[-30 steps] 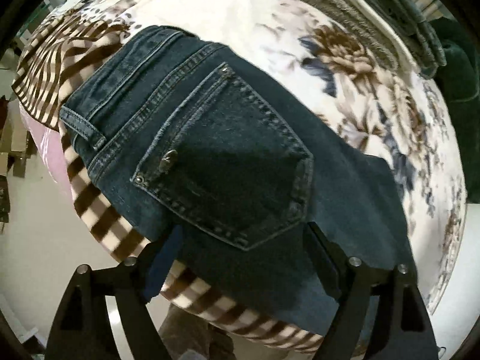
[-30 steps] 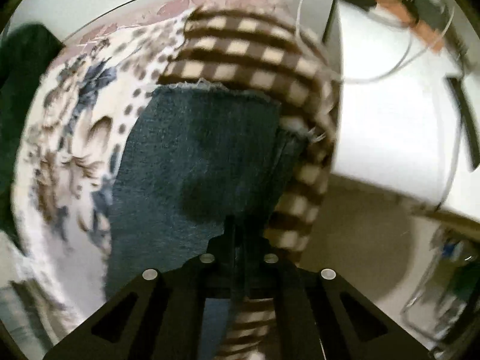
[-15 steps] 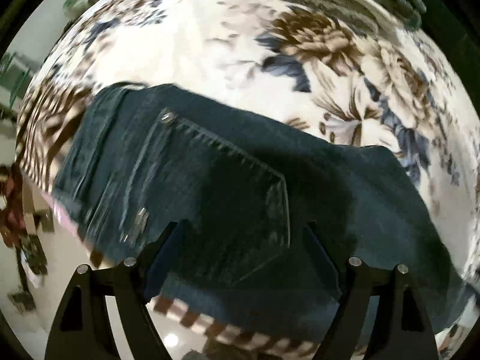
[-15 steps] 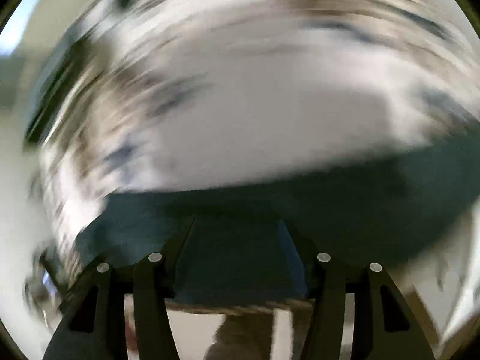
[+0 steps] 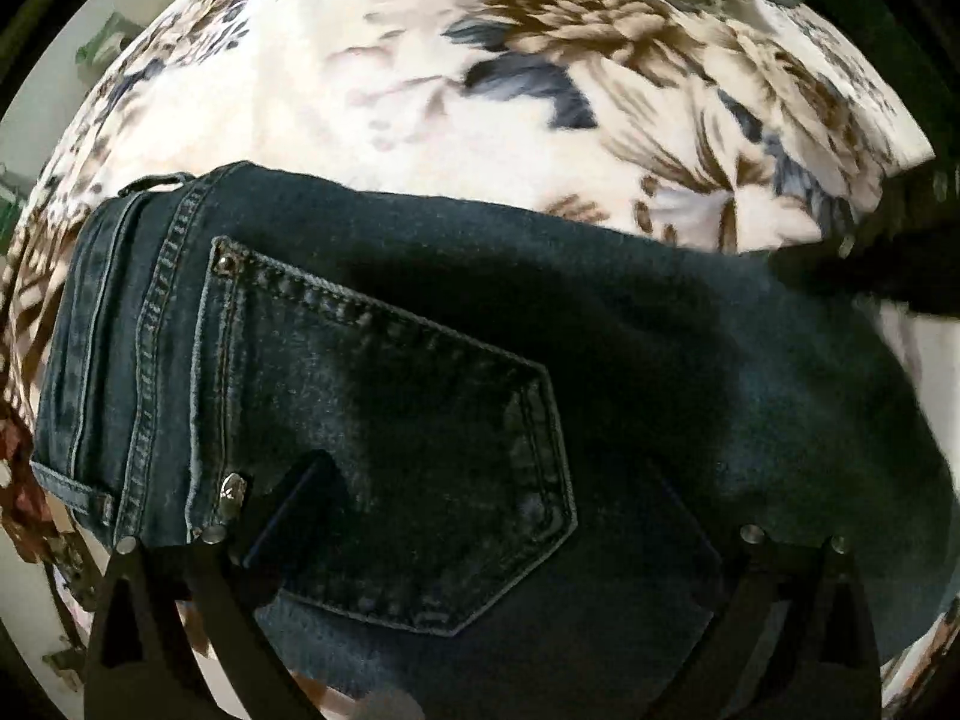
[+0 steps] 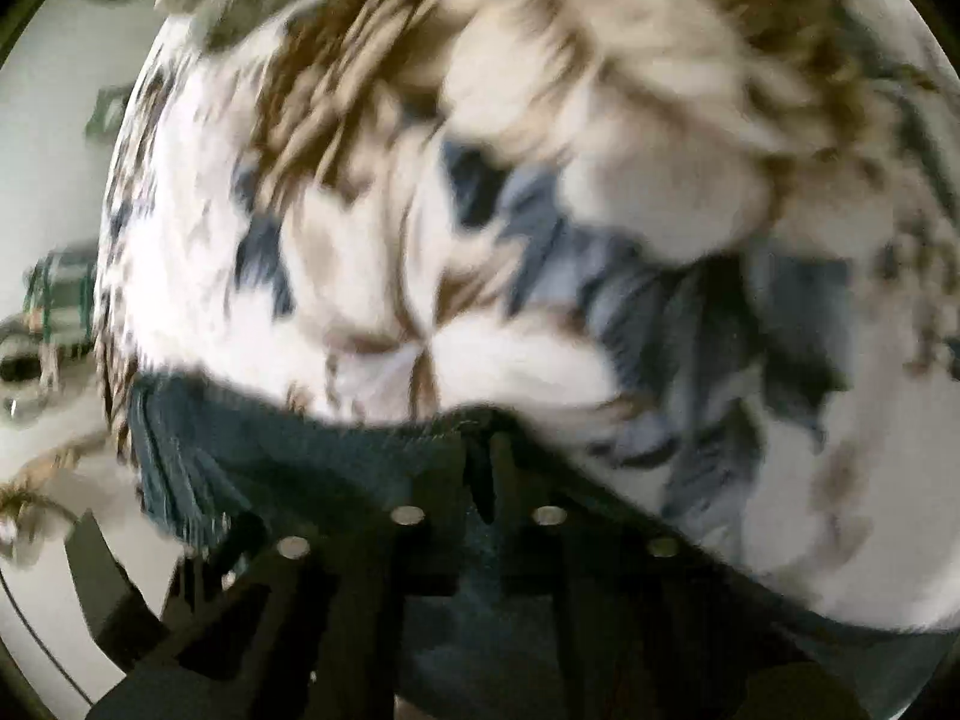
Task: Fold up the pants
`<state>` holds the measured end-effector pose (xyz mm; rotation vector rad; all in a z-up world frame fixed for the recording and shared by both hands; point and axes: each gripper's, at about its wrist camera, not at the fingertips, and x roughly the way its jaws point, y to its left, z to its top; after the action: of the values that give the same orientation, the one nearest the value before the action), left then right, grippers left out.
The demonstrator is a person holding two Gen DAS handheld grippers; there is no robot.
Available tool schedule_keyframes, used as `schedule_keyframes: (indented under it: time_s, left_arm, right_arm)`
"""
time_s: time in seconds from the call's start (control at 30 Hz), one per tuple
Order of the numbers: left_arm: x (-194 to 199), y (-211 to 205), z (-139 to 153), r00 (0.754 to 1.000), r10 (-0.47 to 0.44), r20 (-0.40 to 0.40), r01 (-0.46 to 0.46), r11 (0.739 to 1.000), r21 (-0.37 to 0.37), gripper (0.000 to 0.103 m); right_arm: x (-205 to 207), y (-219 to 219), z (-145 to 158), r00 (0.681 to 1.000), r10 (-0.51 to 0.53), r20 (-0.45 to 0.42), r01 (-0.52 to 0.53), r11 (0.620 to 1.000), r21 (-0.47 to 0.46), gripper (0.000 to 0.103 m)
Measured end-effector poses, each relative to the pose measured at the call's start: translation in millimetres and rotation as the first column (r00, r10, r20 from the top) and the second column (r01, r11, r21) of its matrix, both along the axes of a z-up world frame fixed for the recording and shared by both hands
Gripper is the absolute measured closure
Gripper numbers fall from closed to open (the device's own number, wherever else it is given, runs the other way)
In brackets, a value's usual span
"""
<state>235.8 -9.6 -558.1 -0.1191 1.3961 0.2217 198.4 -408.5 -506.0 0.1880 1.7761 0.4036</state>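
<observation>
One pair of jeans lies on one floral blanket.

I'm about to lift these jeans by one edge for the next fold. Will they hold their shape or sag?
The jeans will probably sag: they lie flat and follow the floral bedspread beneath. The back pocket and waistband, thick with stitched seams, likely make that end heavier and a bit stiffer. The coarse denim weave should not slip easily.
</observation>
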Motion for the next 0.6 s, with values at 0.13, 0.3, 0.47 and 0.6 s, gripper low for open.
schedule_keyframes:
  time_s: [0.13,0.3,0.47,0.6]
  left_arm:
    - [1,-10,-6,1.000,0.003,0.011,-0.003,0.999,0.039,0.000]
    - [3,-20,-6,1.000,-0.031,-0.001,0.031,0.999,0.038,0.000]
    - [-3,-28,30,1.000,-0.006,0.015,0.006,0.999,-0.047,0.000]
    - [-5,-70,60,0.999,-0.017,0.051,0.019,0.999,-0.041,0.000]
  right_arm:
    - [10,-27,-4,0.995,-0.103,-0.003,0.103,0.994,0.026,0.102]
    - [-2,-76,8,0.978,-0.208,-0.016,0.208,0.968,0.143,0.077]
    - [-55,-178,52,0.868,-0.492,0.062,0.470,0.856,0.218,0.043]
    - [-144,-301,81,0.692,-0.712,0.120,0.700,0.703,0.129,0.043]
